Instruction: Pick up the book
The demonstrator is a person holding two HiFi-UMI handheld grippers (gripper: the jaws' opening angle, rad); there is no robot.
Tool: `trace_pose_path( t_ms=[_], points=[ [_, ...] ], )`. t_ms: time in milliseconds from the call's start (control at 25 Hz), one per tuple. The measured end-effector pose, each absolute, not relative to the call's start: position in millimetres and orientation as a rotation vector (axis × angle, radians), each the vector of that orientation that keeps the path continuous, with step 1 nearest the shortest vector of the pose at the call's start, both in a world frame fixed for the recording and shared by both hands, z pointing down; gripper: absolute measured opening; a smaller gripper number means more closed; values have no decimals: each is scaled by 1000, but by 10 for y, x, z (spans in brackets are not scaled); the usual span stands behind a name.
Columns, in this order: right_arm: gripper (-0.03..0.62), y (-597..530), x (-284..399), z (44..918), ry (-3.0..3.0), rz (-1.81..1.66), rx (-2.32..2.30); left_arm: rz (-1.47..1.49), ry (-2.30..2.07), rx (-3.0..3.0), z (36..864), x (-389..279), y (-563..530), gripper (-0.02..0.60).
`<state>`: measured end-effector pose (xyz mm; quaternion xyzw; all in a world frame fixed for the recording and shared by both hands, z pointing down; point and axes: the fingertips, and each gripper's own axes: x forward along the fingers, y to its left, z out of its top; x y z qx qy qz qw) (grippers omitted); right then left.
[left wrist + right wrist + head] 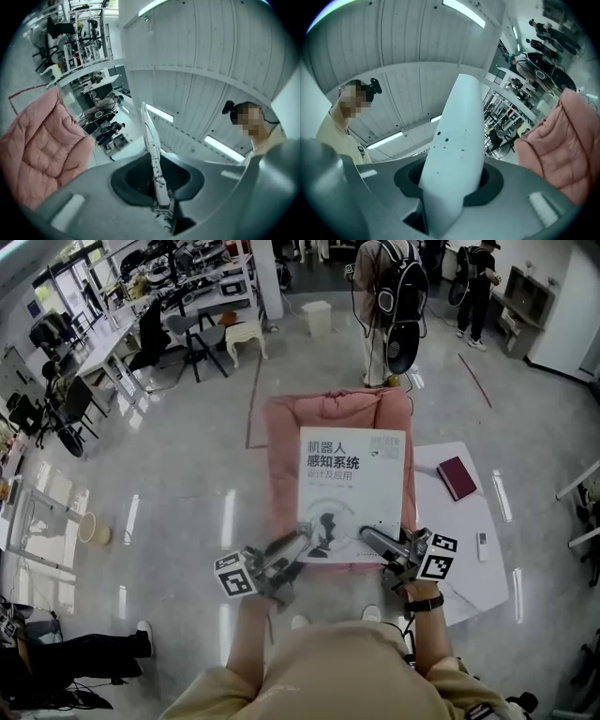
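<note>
A large white book (352, 493) with Chinese print on its cover is held flat above a pink cushion (286, 442). My left gripper (302, 542) is shut on the book's near left corner, and my right gripper (367, 538) is shut on its near right corner. The left gripper view shows the book (152, 150) edge-on, pinched between the dark pads of the left gripper (159, 187). In the right gripper view the book's white cover (457, 154) rises out of the right gripper (450, 187), whose pads press on it. The cushion (37, 145) (562, 140) lies beside each gripper.
A low white table (469, 549) to the right carries a maroon book (457, 476) and a small remote (482, 546). A person with a backpack (389, 296) stands beyond the cushion. A white bin (319, 317), desks and chairs (187, 334) stand at the back left.
</note>
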<state>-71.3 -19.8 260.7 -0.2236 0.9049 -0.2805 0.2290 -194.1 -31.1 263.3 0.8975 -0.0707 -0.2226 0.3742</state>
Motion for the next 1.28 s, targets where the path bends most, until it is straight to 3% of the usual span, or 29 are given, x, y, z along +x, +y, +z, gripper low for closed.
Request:
trace_pose_path(
  t_ms=[640, 880, 1280],
  points=[
    [141, 37, -648, 2275, 2587, -413, -800, -521, -394, 2627, 2330, -1834, -174, 72],
    [117, -84, -891, 2676, 2760, -156, -1021, -360, -668, 2753, 2682, -1935, -366, 61],
    [112, -201, -907, 2854, 2742, -192, -1150, -328, -720, 2764, 2744, -1966, -339, 63]
  ],
)
